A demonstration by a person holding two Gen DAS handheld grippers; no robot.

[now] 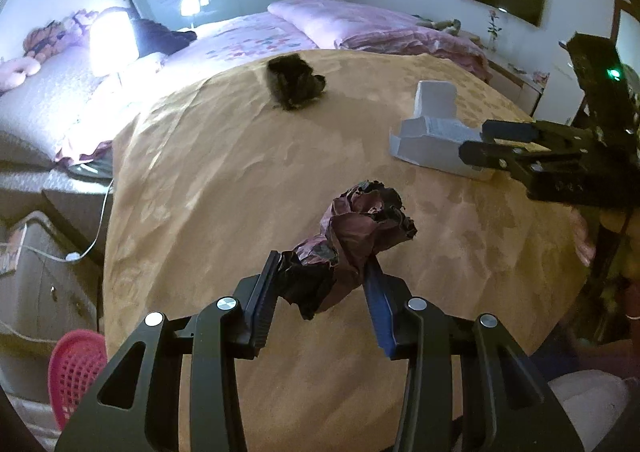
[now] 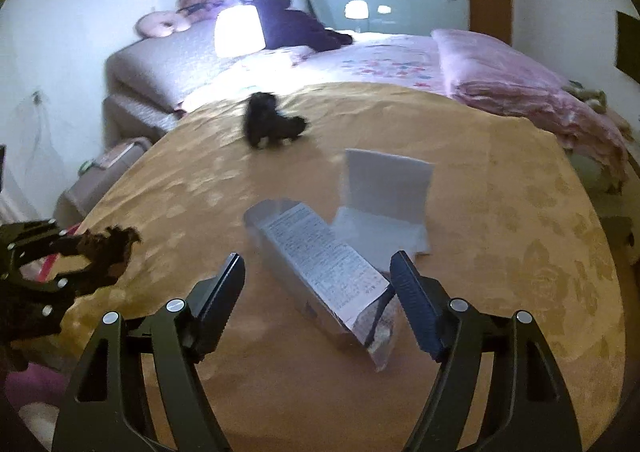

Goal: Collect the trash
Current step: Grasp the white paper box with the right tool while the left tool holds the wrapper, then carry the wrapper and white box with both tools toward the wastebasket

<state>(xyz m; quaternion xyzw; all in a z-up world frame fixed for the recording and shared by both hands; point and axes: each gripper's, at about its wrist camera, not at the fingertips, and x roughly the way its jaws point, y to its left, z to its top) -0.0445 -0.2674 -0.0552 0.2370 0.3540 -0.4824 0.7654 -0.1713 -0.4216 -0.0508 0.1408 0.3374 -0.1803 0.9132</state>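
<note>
Trash, left to right: we hold the crumpled purple wrapper (image 1: pixel 352 236) pinched in our left gripper (image 1: pixel 320 288); the grey box (image 2: pixel 320 264) lies between our right gripper's (image 2: pixel 316 284) wide-open fingers, long axis running away from them, unclamped.

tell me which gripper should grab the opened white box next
Right. The right gripper has open jaws straddling the near end of the white box. The left gripper is shut on crumpled dark paper, so it is occupied.
</note>
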